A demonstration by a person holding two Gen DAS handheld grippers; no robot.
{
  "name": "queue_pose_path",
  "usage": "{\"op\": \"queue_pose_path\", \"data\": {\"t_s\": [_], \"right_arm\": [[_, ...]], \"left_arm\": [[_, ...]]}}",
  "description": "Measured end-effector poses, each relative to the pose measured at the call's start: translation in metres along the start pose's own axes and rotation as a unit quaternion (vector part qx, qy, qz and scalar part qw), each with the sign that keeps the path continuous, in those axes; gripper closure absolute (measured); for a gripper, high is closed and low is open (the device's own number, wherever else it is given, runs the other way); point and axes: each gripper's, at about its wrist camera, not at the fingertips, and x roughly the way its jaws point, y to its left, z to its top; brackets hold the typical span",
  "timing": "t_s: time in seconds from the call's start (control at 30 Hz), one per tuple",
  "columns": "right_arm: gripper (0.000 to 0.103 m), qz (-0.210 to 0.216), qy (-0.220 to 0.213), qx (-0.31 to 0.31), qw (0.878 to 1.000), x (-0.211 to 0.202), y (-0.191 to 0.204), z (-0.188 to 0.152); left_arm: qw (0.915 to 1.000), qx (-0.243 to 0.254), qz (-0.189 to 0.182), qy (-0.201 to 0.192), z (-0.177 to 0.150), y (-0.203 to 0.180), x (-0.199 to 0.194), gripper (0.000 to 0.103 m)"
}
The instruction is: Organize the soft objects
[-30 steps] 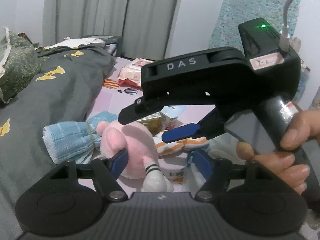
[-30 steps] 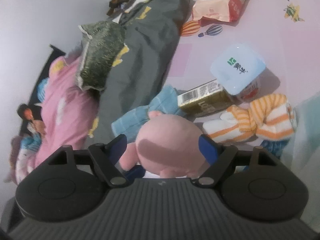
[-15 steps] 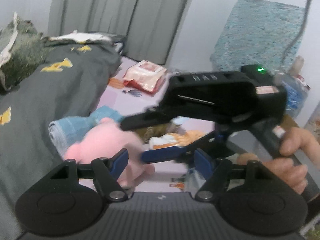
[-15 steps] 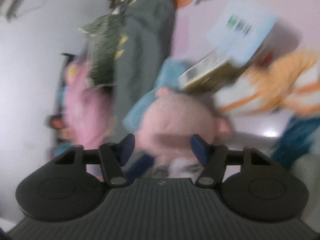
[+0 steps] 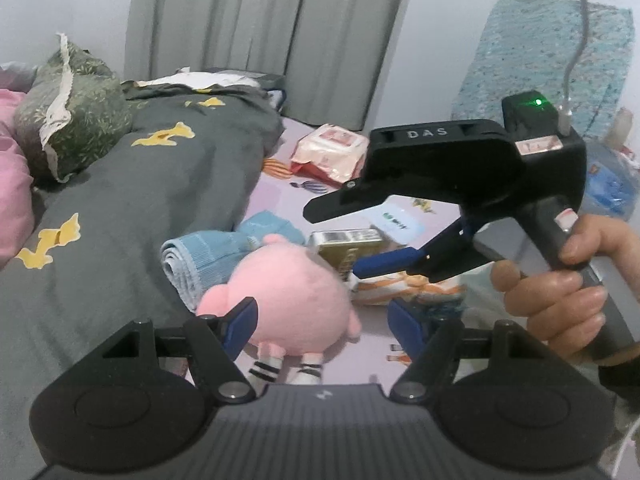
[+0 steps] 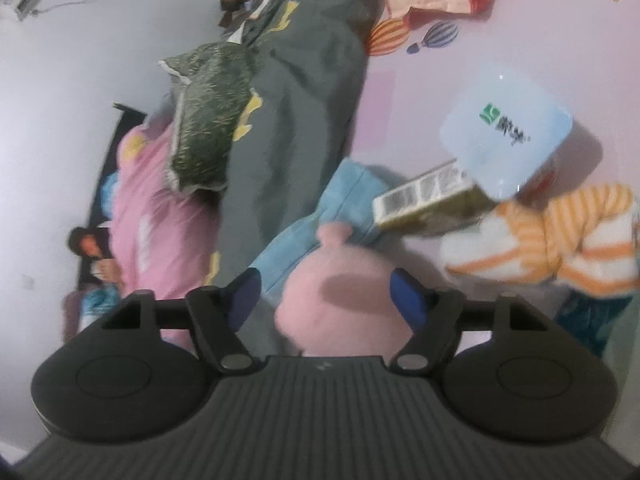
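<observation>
On the pink bed sheet (image 5: 368,336) the pink plush (image 5: 288,300) lay against the rolled blue towel (image 5: 200,256), striped legs toward the left tongs (image 5: 320,320), which stood wide, empty. The right tongs (image 6: 324,300), jaws just reopening, straddled its head without clear pressure, and were nearer.

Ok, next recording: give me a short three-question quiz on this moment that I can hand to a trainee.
1. True or false: the left claw is shut on the pink plush toy.
2. What lies between the plush toy and the grey duvet? A) a blue rolled towel B) a red cushion C) a green bottle
3. Fill in: the stripes on the white cloth beside the box are ____.

Key: 1 false, its jaws stand open. 2 A. 3 orange.
</observation>
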Motion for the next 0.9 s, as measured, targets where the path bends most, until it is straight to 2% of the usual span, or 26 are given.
{"op": "queue_pose_path", "data": {"t_s": [0.23,0.5,0.6,0.7,0.9], "right_arm": [[0.018,-0.037,0.032,0.002,0.999,0.042,-0.010,0.009],[0.013,-0.003,0.062,0.008,0.998,0.059,-0.012,0.007],[0.016,0.006,0.060,0.005,0.998,0.049,-0.011,0.004],[0.033,0.001,0.052,-0.006,0.999,0.033,-0.009,0.000],[0.037,-0.028,0.029,-0.041,0.998,0.003,0.001,-0.009]], "left_arm": [[0.9994,-0.011,0.016,0.027,-0.002,0.006,0.027,0.031],[0.9991,-0.018,0.018,0.033,0.001,0.014,0.035,0.030],[0.9990,-0.022,0.013,0.036,0.003,0.019,0.037,0.030],[0.9992,-0.020,0.006,0.034,0.002,0.017,0.035,0.029],[0.9991,-0.015,-0.024,0.031,0.002,0.005,0.035,0.029]]}}
